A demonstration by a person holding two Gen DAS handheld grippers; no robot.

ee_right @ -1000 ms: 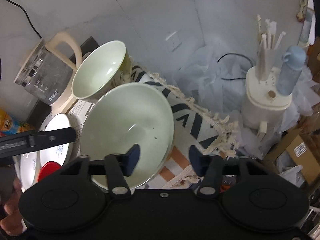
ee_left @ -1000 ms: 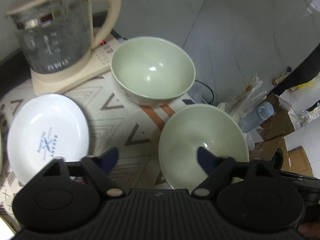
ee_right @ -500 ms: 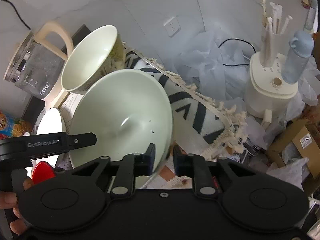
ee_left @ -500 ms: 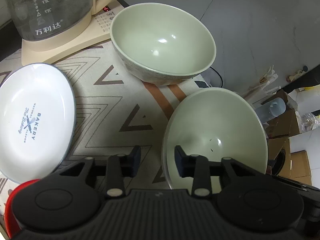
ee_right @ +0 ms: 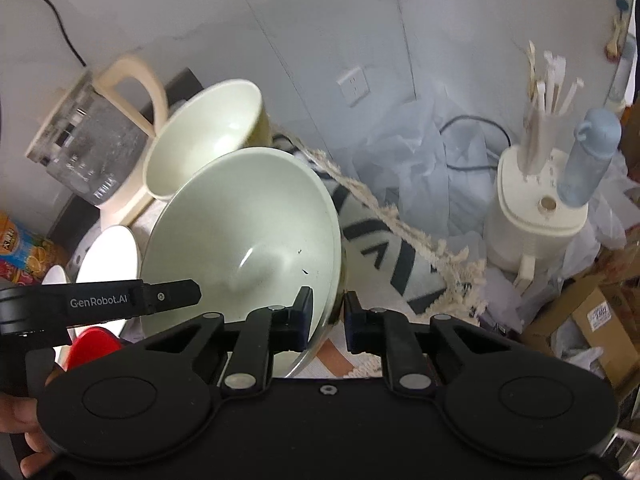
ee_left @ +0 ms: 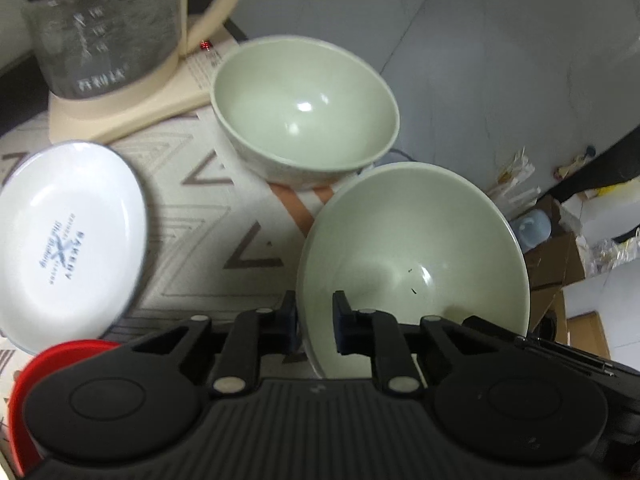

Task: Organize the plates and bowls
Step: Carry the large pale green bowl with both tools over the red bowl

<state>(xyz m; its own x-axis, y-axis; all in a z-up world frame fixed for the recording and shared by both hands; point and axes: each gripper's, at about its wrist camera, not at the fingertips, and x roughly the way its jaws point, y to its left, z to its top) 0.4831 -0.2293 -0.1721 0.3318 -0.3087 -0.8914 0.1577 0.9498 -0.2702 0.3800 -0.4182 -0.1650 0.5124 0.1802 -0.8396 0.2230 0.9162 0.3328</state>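
Observation:
A wide pale green bowl [ee_left: 416, 256] is held by both grippers. My left gripper [ee_left: 314, 320] is shut on its near rim. My right gripper [ee_right: 326, 316] is shut on its right rim [ee_right: 248, 248], and the bowl is lifted and tilted. A second, deeper pale green bowl [ee_left: 304, 108] stands on the patterned mat behind it; it also shows in the right wrist view [ee_right: 204, 140]. A white plate with blue lettering [ee_left: 68, 240] lies at the left. A red dish [ee_left: 48, 364] peeks out at the lower left.
A glass kettle on a cream base [ee_left: 108, 28] stands at the back left. The patterned mat [ee_left: 224, 224] has a fringed edge [ee_right: 400, 216]. Beyond it, lower down, stand a cream holder with sticks [ee_right: 540, 200], a blue bottle [ee_right: 592, 156], plastic sheeting and cardboard boxes [ee_right: 600, 320].
Both grippers closed on the wide bowl's rim from opposite sides. The bowl has lifted and tilted, and now sits nearer the deeper bowl.

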